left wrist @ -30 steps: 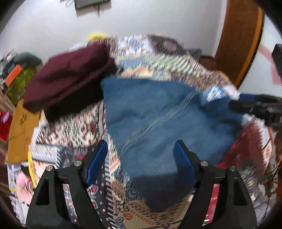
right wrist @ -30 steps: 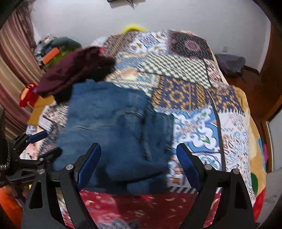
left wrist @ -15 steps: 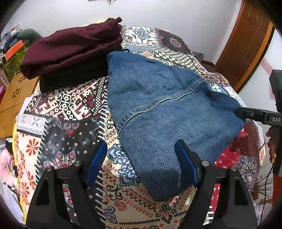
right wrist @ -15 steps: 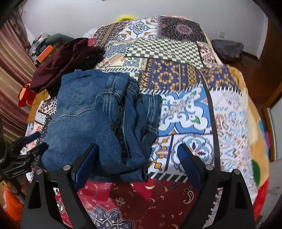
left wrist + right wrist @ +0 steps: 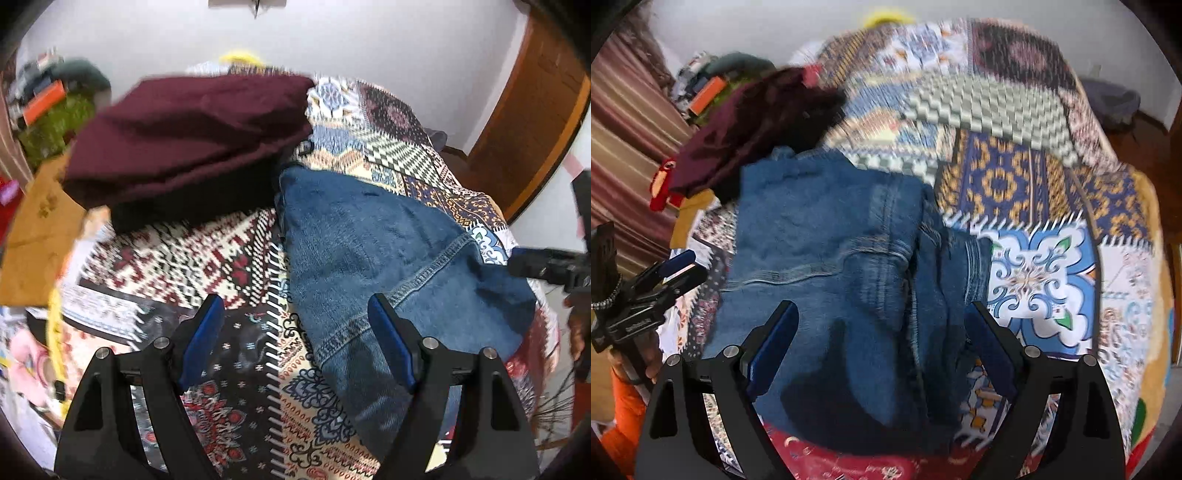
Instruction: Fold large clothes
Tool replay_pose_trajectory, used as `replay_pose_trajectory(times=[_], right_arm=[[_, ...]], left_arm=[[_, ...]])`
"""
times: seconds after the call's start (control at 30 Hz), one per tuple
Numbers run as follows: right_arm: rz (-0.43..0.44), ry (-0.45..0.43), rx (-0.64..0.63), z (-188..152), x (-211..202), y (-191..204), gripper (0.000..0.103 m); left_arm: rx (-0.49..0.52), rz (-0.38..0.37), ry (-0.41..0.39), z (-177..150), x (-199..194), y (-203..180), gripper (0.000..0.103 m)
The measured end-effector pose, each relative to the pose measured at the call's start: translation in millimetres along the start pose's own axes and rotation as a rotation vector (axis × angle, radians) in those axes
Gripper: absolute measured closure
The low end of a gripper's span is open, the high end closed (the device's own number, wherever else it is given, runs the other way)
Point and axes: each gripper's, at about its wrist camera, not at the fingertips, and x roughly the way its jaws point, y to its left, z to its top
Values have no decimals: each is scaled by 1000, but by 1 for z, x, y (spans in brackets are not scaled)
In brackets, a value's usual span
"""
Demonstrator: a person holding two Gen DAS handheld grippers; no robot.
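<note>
A blue denim garment (image 5: 384, 254) lies folded on the patchwork bedspread (image 5: 207, 258); it also shows in the right wrist view (image 5: 827, 258). My left gripper (image 5: 295, 339) is open and empty, hovering above the garment's left edge. My right gripper (image 5: 882, 339) is open and empty, above the garment's near end. The left gripper shows at the left of the right wrist view (image 5: 676, 269). The right gripper shows at the right edge of the left wrist view (image 5: 543, 266).
A stack of folded maroon (image 5: 192, 133) and black clothes (image 5: 192, 203) sits behind the denim, seen also in the right wrist view (image 5: 753, 122). A yellow-brown cloth (image 5: 37, 229) hangs at the bed's left. A wooden door (image 5: 532, 110) stands at the right.
Both grippers have moved in closer over the denim garment and stay open. The views are blurred by motion. The garment itself has not moved.
</note>
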Motion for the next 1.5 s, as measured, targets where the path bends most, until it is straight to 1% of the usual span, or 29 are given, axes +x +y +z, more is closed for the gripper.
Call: replay_pose_trajectory(times=[0.07, 0.13, 0.17, 0.23, 0.27, 0.33, 0.4, 0.47, 0.6, 0.73, 0.77, 0.8, 0.83, 0.87, 0.9, 0.97, 1.0, 1.03, 1.1, 1.13, 1.17, 1.2, 1.3, 1.37, 1.5], right_arm=[[-15, 37, 37, 2, 13, -12, 13], [-1, 74, 75, 2, 24, -29, 13], [18, 87, 92, 1, 26, -36, 13], [113, 132, 155, 0, 35, -53, 12], [148, 156, 189, 0, 42, -60, 9], [177, 165, 203, 2, 48, -64, 7], [179, 167, 187, 6, 52, -61, 6], [183, 174, 180, 9, 58, -59, 6], [230, 197, 191, 19, 72, -59, 5], [250, 194, 196, 23, 77, -58, 6], [257, 193, 196, 23, 77, -59, 9], [262, 193, 197, 23, 78, -58, 14], [269, 193, 199, 24, 78, -59, 17], [280, 194, 201, 23, 78, -59, 25], [302, 197, 210, 24, 78, -58, 36], [345, 203, 244, 22, 77, -60, 48], [347, 199, 245, 20, 74, -59, 54], [342, 191, 239, 19, 71, -58, 56], [326, 170, 235, 15, 59, -52, 63], [326, 156, 230, 13, 52, -48, 64], [327, 142, 223, 12, 45, -44, 67], [327, 132, 210, 11, 37, -40, 68], [317, 97, 172, 7, 14, -24, 70], [302, 73, 148, 3, 0, -13, 71], [288, 9, 93, -1, -34, 2, 71]], left_arm=[[-28, -47, 52, 2, 13, 6, 24], [-65, -106, 115, 2, 30, 12, 24], [-80, -133, 140, 1, 38, 13, 24], [-114, -187, 185, -1, 52, 17, 24], [-131, -215, 201, -1, 60, 18, 24], [-168, -263, 225, -1, 74, 22, 23], [-208, -299, 246, 1, 87, 25, 20], [-224, -318, 250, 5, 94, 25, 18], [-190, -319, 244, 14, 101, 13, 17], [-182, -336, 248, 21, 107, 4, 17], [-185, -346, 250, 23, 109, 2, 17], [-181, -351, 249, 24, 112, -1, 17], [-162, -360, 245, 26, 114, -6, 17], [-151, -361, 242, 26, 115, -9, 18], [-153, -368, 243, 26, 116, -12, 20], [-174, -411, 258, 24, 116, -9, 25], [-185, -416, 259, 22, 115, -8, 28], [-193, -417, 261, 20, 114, -7, 31], [-227, -429, 271, 19, 112, -4, 43], [-242, -438, 272, 19, 109, -2, 47], [-255, -447, 268, 19, 105, 0, 55], [-259, -455, 258, 20, 99, 0, 61], [-233, -447, 227, 24, 81, -9, 67], [-192, -429, 193, 28, 61, -19, 69], [-147, -426, 122, 36, 20, -31, 72]])
